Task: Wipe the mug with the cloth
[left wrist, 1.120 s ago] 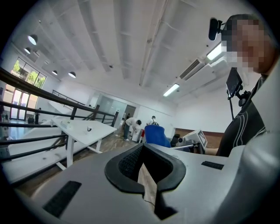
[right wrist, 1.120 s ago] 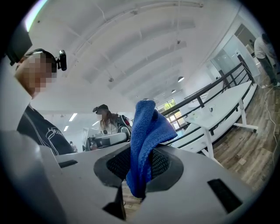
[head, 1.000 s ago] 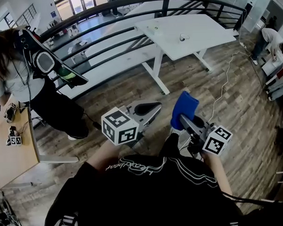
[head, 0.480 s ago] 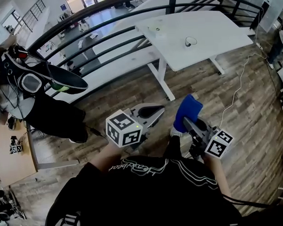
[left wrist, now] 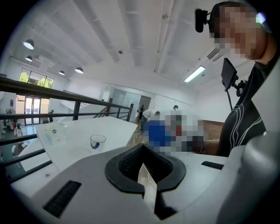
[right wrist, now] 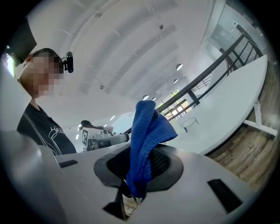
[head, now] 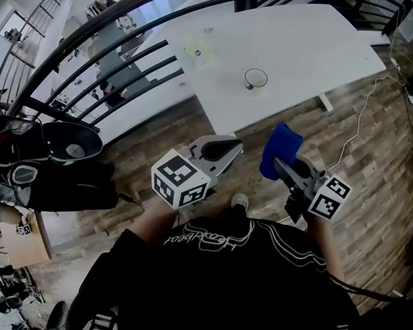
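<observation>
A clear glass mug (head: 255, 78) stands on the white table (head: 304, 49) ahead of me, well beyond both grippers. My right gripper (head: 282, 164) is shut on a blue cloth (head: 280, 148), which sticks up out of its jaws above the wooden floor. In the right gripper view the blue cloth (right wrist: 146, 131) hangs between the black pads, and the mug (right wrist: 189, 124) is small and far off. My left gripper (head: 229, 148) is held beside it, shut with nothing in it. The left gripper view shows the mug (left wrist: 97, 141) on the table past the closed jaws.
A black railing (head: 88, 70) runs along the table's left side. A small clear item (head: 199, 51) lies on the table's far left part. A person in black (head: 51, 166) stands at the left. Wooden floor (head: 368, 142) lies under the grippers.
The table and mug have come nearer and larger in the head view. Both grippers keep their pose, and the cloth stays clamped in the right one.
</observation>
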Action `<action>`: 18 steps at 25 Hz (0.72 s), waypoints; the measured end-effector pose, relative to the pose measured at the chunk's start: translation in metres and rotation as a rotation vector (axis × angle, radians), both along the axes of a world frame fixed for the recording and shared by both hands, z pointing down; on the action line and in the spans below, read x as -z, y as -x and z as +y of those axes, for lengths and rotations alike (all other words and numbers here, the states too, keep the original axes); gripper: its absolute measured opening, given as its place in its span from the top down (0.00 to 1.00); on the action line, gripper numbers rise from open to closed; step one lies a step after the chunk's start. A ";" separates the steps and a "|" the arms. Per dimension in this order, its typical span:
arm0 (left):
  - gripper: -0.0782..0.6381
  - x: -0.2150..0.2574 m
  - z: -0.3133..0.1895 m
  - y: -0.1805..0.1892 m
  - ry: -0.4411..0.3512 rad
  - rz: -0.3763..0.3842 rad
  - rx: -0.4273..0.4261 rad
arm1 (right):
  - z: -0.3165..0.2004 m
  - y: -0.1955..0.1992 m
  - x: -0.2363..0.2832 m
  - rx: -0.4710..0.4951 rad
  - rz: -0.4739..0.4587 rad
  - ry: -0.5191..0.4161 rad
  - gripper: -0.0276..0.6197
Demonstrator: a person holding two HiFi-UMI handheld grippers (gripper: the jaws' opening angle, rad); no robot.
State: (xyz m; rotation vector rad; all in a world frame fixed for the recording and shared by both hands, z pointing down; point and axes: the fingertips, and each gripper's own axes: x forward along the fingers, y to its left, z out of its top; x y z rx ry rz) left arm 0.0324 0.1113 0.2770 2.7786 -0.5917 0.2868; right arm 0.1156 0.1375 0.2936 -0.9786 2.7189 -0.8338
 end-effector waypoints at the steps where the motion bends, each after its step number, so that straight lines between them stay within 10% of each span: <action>1: 0.88 -0.001 -0.013 -0.007 0.004 -0.003 0.006 | -0.014 -0.008 0.001 0.009 0.003 -0.004 0.86; 18: 0.88 -0.038 -0.180 -0.021 0.069 -0.036 0.093 | -0.153 -0.054 -0.040 0.018 -0.060 0.102 0.86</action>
